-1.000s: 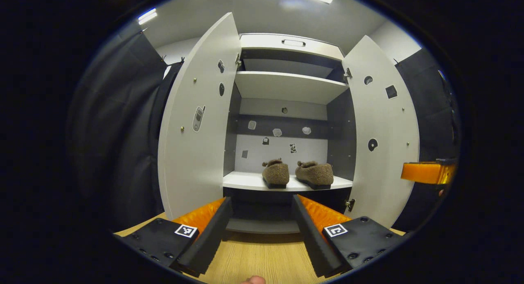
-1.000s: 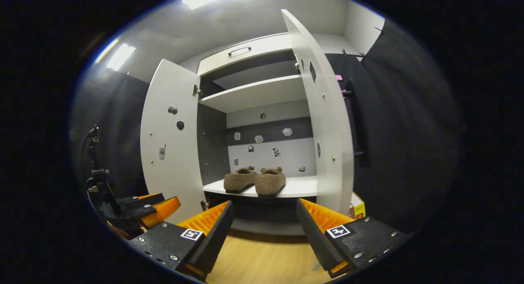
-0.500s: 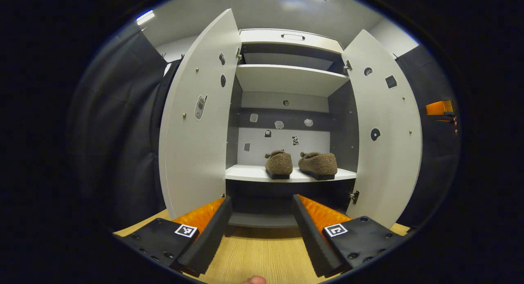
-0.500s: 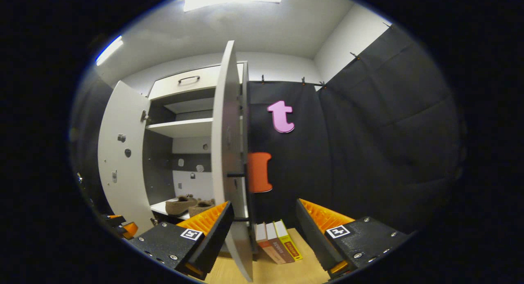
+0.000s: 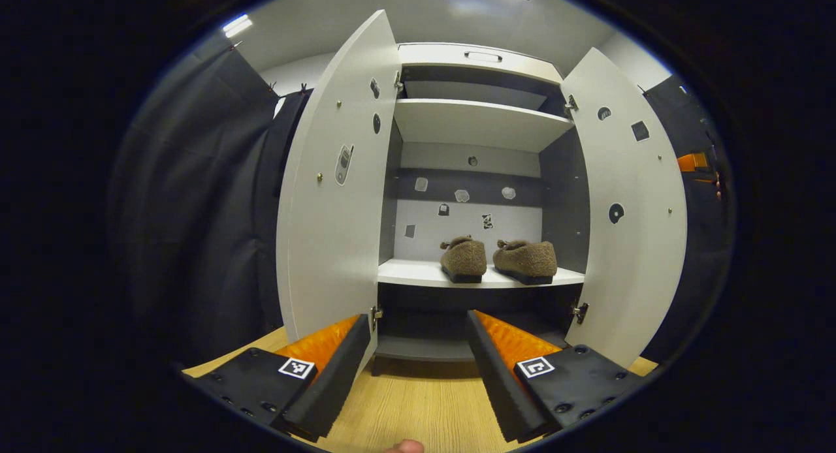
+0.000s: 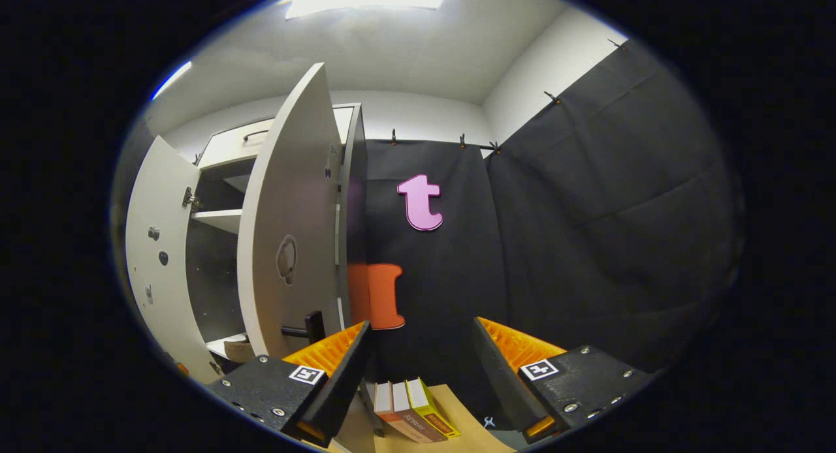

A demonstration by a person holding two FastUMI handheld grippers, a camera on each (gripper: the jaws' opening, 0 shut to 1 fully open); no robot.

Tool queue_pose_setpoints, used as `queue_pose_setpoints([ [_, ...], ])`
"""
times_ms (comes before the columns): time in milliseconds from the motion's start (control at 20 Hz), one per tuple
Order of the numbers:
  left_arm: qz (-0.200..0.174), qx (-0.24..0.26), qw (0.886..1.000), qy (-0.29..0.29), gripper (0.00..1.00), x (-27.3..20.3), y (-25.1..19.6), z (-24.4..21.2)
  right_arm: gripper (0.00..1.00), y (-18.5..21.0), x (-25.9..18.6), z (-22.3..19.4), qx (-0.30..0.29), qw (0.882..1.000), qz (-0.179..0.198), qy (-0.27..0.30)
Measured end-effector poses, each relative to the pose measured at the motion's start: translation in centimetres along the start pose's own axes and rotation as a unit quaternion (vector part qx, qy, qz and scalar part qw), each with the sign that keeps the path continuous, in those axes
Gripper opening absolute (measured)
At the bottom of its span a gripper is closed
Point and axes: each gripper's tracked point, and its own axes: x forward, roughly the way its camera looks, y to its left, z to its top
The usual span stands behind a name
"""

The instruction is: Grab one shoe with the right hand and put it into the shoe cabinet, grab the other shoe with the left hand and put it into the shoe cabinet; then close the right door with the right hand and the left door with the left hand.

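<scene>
Two brown fuzzy shoes, one (image 5: 464, 259) beside the other (image 5: 526, 260), stand on the lower shelf (image 5: 418, 273) of the white shoe cabinet. Both doors stand open: the left door (image 5: 336, 192) and the right door (image 5: 630, 205). My left gripper (image 5: 418, 365) is open and empty, in front of the cabinet over the wooden floor. My right gripper (image 6: 421, 374) is open and empty, out past the right door (image 6: 287, 231), whose outer face and dark handle (image 6: 307, 327) show at its left. A sliver of a shoe (image 6: 238, 350) peeks past that door.
Three books (image 6: 408, 410) lean on the floor by the black cloth wall right of the cabinet. A drawer with a handle (image 5: 483, 56) tops the cabinet, above an upper shelf (image 5: 477, 120). Part of the right gripper (image 5: 695, 162) shows far right in the left gripper view.
My right gripper has swung right, from facing the shoes to beyond the right door's outer side. My left gripper drifted slightly left and stayed open.
</scene>
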Motion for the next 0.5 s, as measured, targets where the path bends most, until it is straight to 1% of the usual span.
queue_pose_setpoints([
  [50,0.004,0.001,1.0,0.004,0.97,-0.1,0.2,-0.2,0.93,0.6,0.4,-0.1,-0.006,1.0,0.005,-0.001],
  [200,0.009,0.001,1.0,0.003,0.97,-0.1,0.7,-0.4,0.93,2.0,0.9,-0.5,-0.024,1.0,0.02,-0.002],
  [350,0.008,0.004,1.0,0.0,0.97,0.0,0.9,-0.1,0.91,1.9,0.9,-0.3,-0.047,0.999,0.018,-0.01],
  [400,0.008,0.004,1.0,-0.003,0.97,0.0,1.0,0.0,0.91,2.1,0.9,-0.4,-0.046,0.999,0.02,-0.011],
  [450,0.007,0.004,1.0,-0.006,0.97,0.0,1.0,0.2,0.97,2.3,0.8,-0.6,-0.041,0.999,0.023,-0.009],
  [500,0.006,0.003,1.0,-0.007,0.97,0.0,1.0,0.2,0.9,2.7,0.8,-0.5,-0.033,0.999,0.027,-0.01],
])
